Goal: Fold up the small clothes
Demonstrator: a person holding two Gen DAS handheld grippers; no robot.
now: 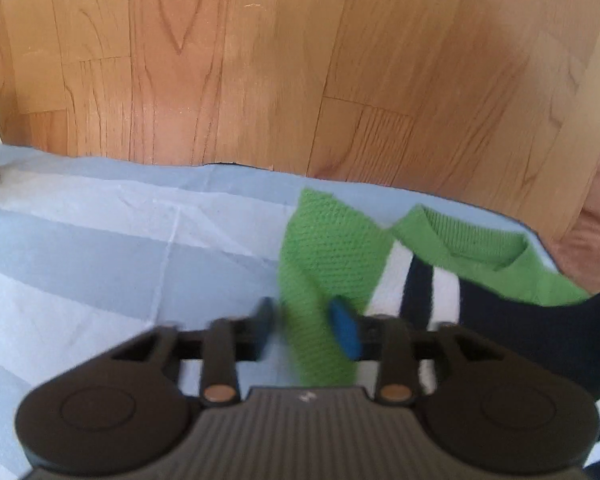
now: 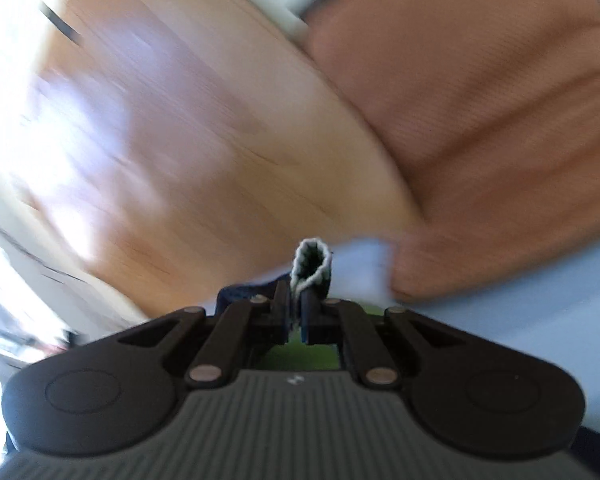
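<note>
Two grippers are at work on one small garment (image 1: 380,264), a knitted top with green sleeves and collar and a navy-and-white striped body, lying on a pale blue striped cloth (image 1: 100,248) at the right of the left wrist view, near the far edge of the table above a wooden floor (image 1: 260,60). The left gripper (image 1: 306,330) sits right at the green sleeve (image 1: 324,272), which runs as a long band from the gripper's mouth away toward the far edge, leaning slightly left; the collar (image 1: 460,240) lies to the right of it, opening toward the far side. The jaws are part-way apart with the sleeve between them: the right blue pad (image 1: 346,332) touches the knit, the left pad stands just clear, so the sleeve is not yet pinched. The right gripper (image 2: 300,312) is clenched on a white-edged fold of the garment's hem (image 2: 312,264), which sticks up beyond its tips. Judging from this, the left hand is nearer the sleeve and should close across its width, not along it.
</note>
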